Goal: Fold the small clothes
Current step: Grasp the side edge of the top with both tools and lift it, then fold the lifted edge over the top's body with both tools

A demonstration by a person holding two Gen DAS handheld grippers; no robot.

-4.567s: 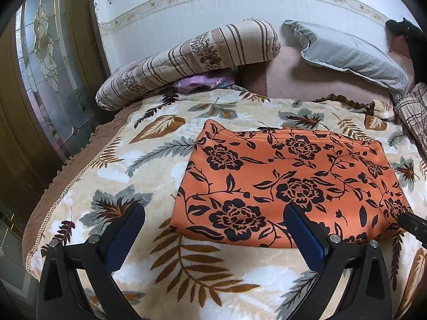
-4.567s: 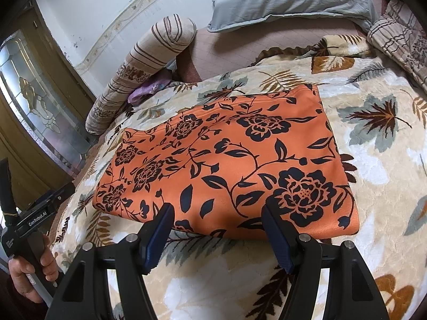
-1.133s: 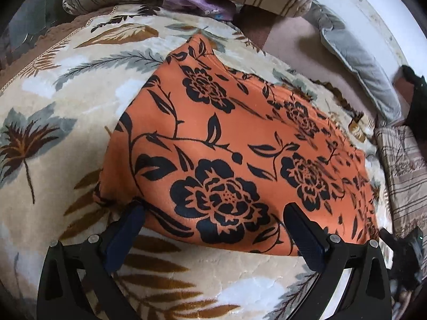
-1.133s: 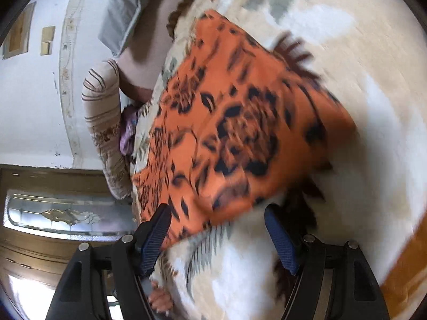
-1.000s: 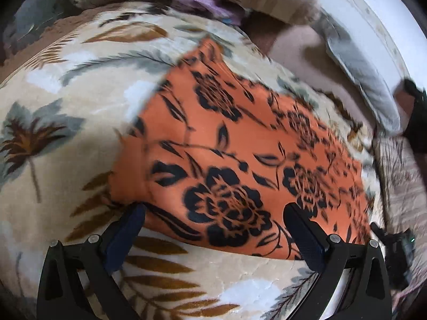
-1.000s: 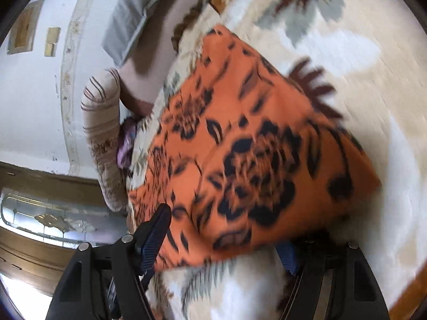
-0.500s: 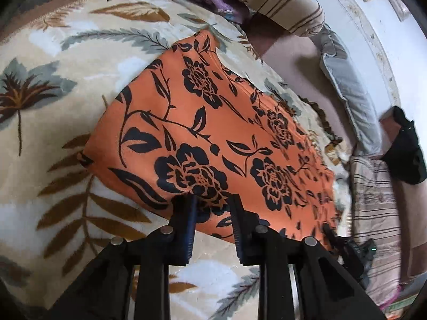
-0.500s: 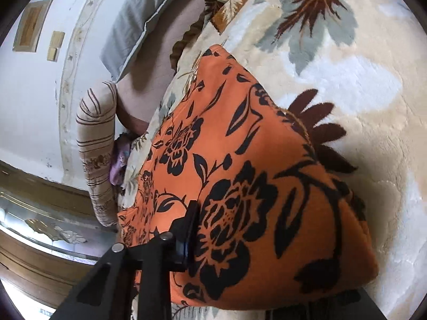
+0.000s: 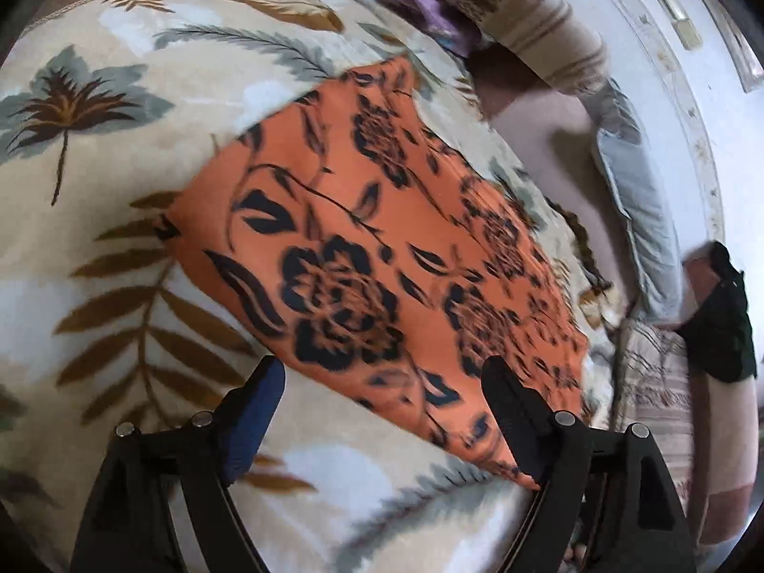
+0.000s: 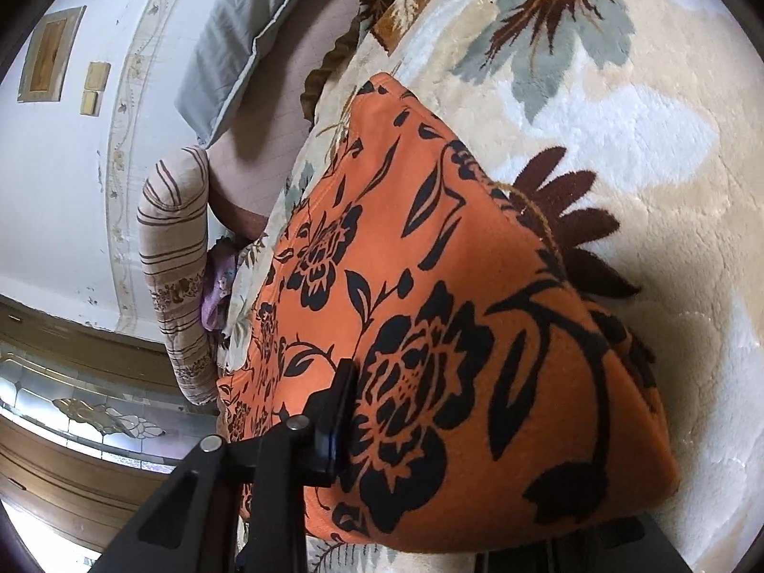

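Step in hand, by my read: getting hold of the near edge of the orange flowered cloth (image 9: 363,258) for the next fold. The cloth lies flat on the bed's leaf-print blanket (image 9: 95,219). Left gripper (image 9: 382,382): fingers wide apart and opening, nothing pinched; the cloth's near edge sits just ahead of and between the fingers, right finger over its corner. Right gripper (image 10: 458,487): narrow gap, seems closed on the cloth's near edge; upper finger (image 10: 334,420) lies on top of the fabric, lower one hidden under it, so the pinch is judged, not fully seen. Next move prob. calls for the left to close on its edge again, then both lift together & carry the edge to the far side, keeping it level so the fold lands square. Around: beyond the fingers a striped bolster (image 10: 176,277), purple cloth (image 10: 217,296) beside it, grey pillow (image 10: 258,19), dark item (image 9: 721,315) far right. Nothing lies on the cloth; the fold path looks clear.
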